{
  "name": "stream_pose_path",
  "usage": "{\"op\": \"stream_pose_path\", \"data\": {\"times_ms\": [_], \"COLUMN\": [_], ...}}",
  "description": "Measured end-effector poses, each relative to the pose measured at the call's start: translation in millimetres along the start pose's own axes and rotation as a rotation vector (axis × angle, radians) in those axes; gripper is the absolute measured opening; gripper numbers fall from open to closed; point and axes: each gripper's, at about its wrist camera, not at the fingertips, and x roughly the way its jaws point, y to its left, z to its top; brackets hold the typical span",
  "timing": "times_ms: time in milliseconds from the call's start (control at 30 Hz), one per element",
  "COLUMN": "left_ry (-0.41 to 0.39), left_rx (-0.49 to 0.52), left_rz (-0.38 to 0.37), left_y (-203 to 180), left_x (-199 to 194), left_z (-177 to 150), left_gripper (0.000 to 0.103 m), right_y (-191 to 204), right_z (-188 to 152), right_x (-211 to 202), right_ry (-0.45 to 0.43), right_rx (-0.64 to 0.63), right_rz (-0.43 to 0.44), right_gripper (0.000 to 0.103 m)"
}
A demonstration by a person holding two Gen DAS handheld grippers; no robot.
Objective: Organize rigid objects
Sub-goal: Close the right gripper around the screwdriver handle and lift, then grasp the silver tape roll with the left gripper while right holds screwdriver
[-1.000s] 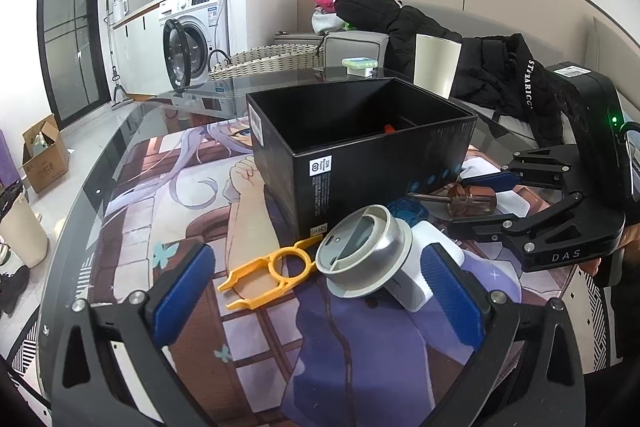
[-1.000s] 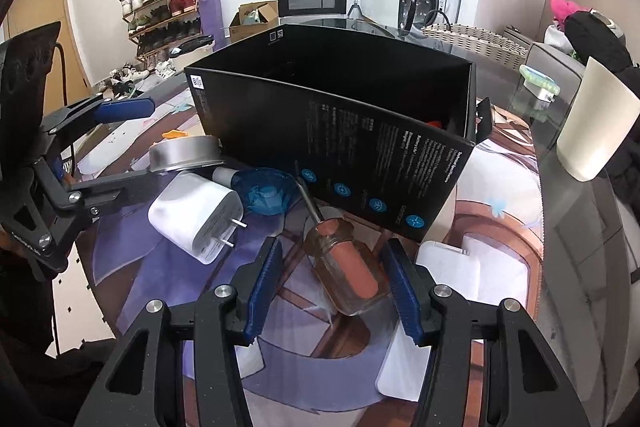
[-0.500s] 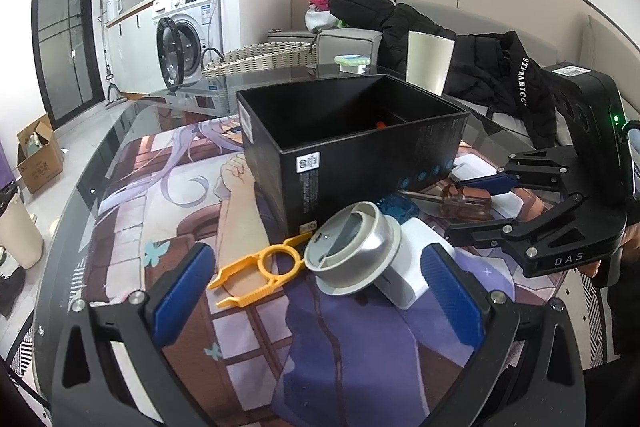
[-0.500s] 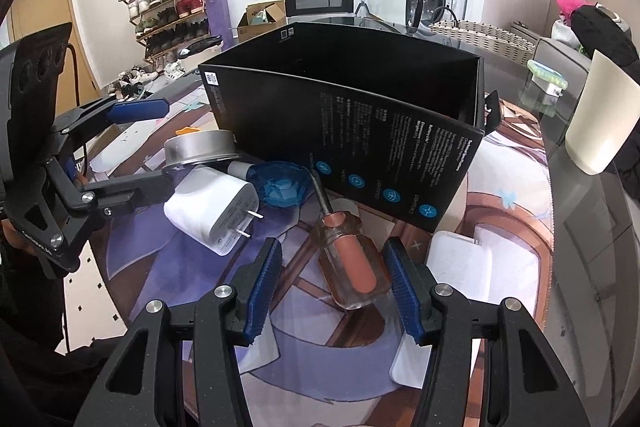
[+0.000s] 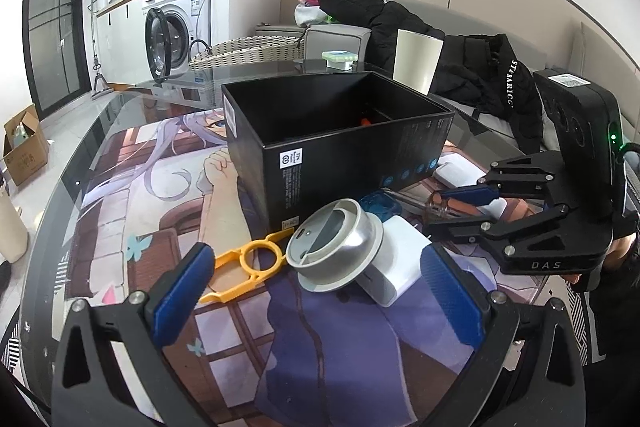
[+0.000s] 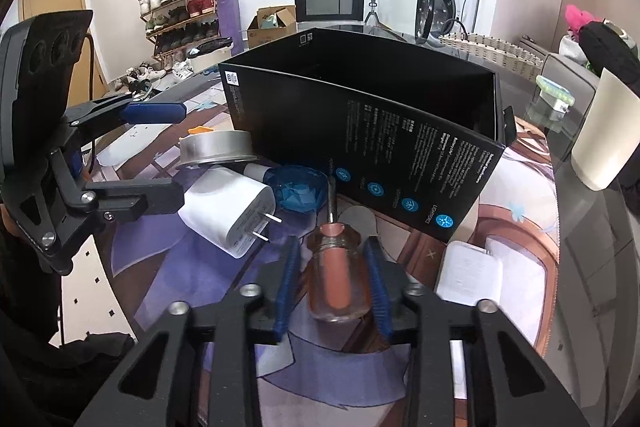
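An open black box [image 5: 340, 131] stands on the printed mat; it also shows in the right wrist view [image 6: 360, 123]. My right gripper [image 6: 332, 259] is shut on the clear, orange-cored handle of a screwdriver [image 6: 338, 279] that lies beside the box; in the left wrist view this gripper [image 5: 460, 207] is at the right. My left gripper [image 5: 316, 291] is open, its blue pads on either side of a silver round holder [image 5: 336, 243] and a white charger [image 5: 394, 267]. A yellow plastic tool [image 5: 248, 259] lies left of the holder. A blue cap [image 6: 298, 187] sits by the box.
A white flat adapter [image 6: 470, 275] lies right of the screwdriver. A cream cup [image 6: 604, 135] and a small green-white item [image 6: 554, 95] stand on the glass table behind the box. A wicker basket [image 5: 244, 51] sits at the far edge.
My right gripper has closed from open onto the screwdriver handle. The left gripper has shifted slightly and stays open around the holder and charger.
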Motion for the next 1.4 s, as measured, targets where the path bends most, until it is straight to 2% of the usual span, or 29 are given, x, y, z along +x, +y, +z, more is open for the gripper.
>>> {"op": "stream_pose_path", "data": {"times_ms": [267,367,500,700,867,933,967,1200,1400], "left_ry": [-0.012,-0.039,-0.032,-0.012,0.035,0.054,0.067,0.073,0.083], "left_rx": [-0.012,-0.042,-0.091,-0.127,-0.125,-0.138,-0.149,-0.202,-0.258], "left_rz": [-0.028,-0.005,-0.015,-0.110,-0.165,-0.190,-0.206,-0.292,-0.300], "left_y": [1,7,18,19,11,10,10,13,19], "left_x": [-4,-8,-7,0,8,12,14,16,23], "left_z": [1,4,6,7,6,5,5,7,13], "left_gripper": [0.103,0.103,0.103,0.101,0.089,0.077,0.075,0.074,0.074], "right_y": [3,3,4,4,4,4,4,4,4], "right_z": [-6,-7,-8,-7,-7,-7,-7,-6,-6], "right_x": [-5,-6,-7,-7,-8,-8,-8,-8,-8], "right_ry": [-0.016,-0.016,-0.017,-0.018,-0.016,-0.016,-0.016,-0.015,-0.016], "right_rx": [-0.022,-0.025,-0.028,-0.029,-0.034,-0.034,-0.033,-0.035,-0.036], "right_rz": [-0.003,-0.002,-0.004,-0.003,-0.006,-0.005,-0.005,-0.004,-0.005], "right_gripper": [0.027,0.027,0.027,0.027,0.027,0.027,0.027,0.027,0.027]}}
